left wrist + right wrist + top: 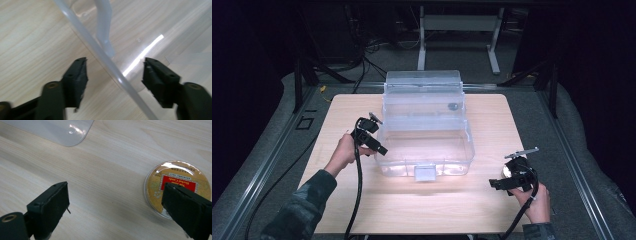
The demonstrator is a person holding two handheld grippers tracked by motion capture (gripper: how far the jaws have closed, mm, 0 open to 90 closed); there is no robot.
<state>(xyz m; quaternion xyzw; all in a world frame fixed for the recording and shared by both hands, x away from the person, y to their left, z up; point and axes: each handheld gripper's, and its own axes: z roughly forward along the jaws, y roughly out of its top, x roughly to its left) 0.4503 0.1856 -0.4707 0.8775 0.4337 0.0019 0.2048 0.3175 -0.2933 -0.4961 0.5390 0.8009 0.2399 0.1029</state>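
Observation:
A clear plastic box (pixel 427 150) stands in the middle of the wooden table (pixel 437 205), its lid (pixel 422 82) tipped up at the back. At the box's left wall my left gripper (pixel 379 148) stands open. In the left gripper view its jaws straddle the box's rim (pixel 82 32) without touching it, the left gripper (pixel 115 71) being wide apart. My right gripper (pixel 498 184) hovers open near the table's front right. In the right gripper view the right gripper (pixel 115 195) has bare table between its jaws, and a round gold tin with a red label (pixel 175 173) lies partly under the right jaw.
A white latch tab (pixel 425 173) sticks out at the box's front. A small dark spot (pixel 452 106) shows on the lid. A corner of the clear box (pixel 72 132) shows at the top of the right gripper view. Dark floor, cables and table legs (pixel 457 40) lie beyond.

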